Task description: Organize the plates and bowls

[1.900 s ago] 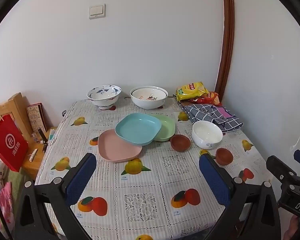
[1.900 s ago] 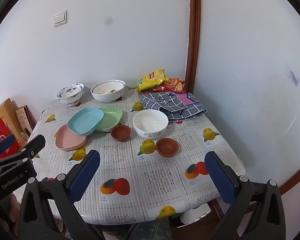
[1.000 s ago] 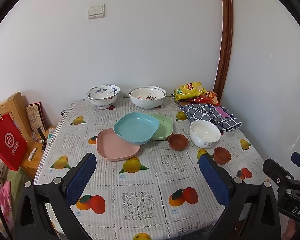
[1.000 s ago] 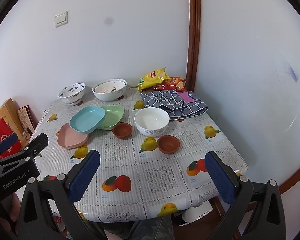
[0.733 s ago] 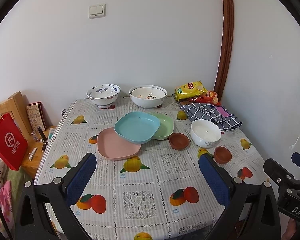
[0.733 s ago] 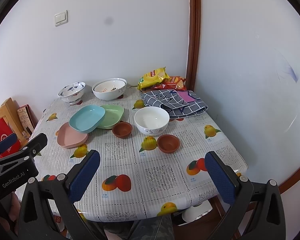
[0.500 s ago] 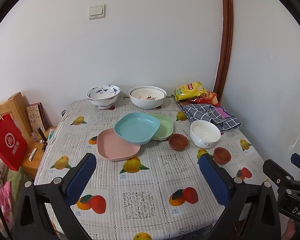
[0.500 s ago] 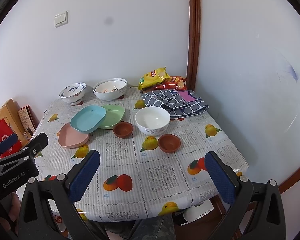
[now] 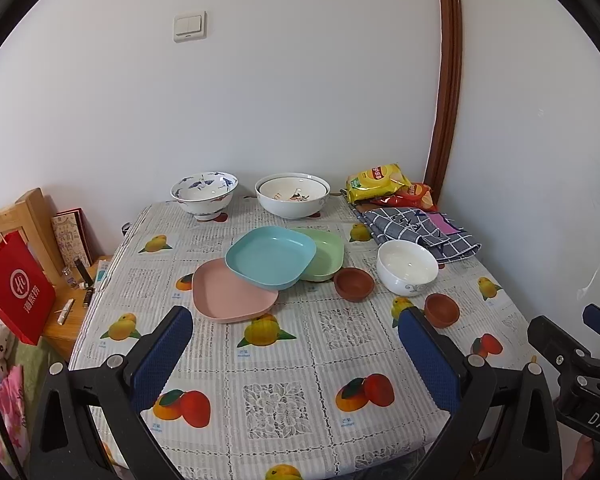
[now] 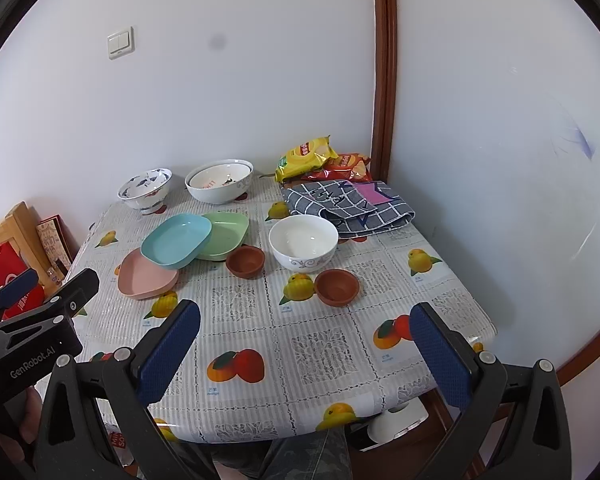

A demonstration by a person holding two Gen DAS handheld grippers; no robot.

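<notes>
Crockery lies spread over the counter (image 9: pixel 292 364), which wears a fruit-printed cloth and stands in the corner of a white-walled room. Three square plates overlap near the middle: the blue plate (image 9: pixel 271 257) lies tilted on top, its left edge over the pink plate (image 9: pixel 232 300) and its right edge over the green plate (image 9: pixel 325 254). Just right of them sits a small brown bowl (image 9: pixel 354 283), and a second brown bowl (image 9: pixel 441 310) sits nearer, at the right. Between the two, slightly farther back, stands a plain white bowl (image 9: pixel 407 266). Against the far wall stand a blue-patterned bowl (image 9: pixel 204 196) on the left and a wide white bowl (image 9: pixel 292 199) to its right, which seems to have another nested in it. At the far right corner lie snack bags (image 9: pixel 384 186), with a checked cloth (image 9: pixel 420 228) bundled in front of them, touching the white bowl's far side or just behind it. A red paper bag (image 9: pixel 14 292) hangs off the left side. The left gripper (image 9: pixel 296 356) hovers over the near edge, jaws spread wide and empty. The right gripper (image 10: pixel 306 356) hovers likewise over the near right part, jaws wide apart, holding nothing. Both are well short of the dishes.
</notes>
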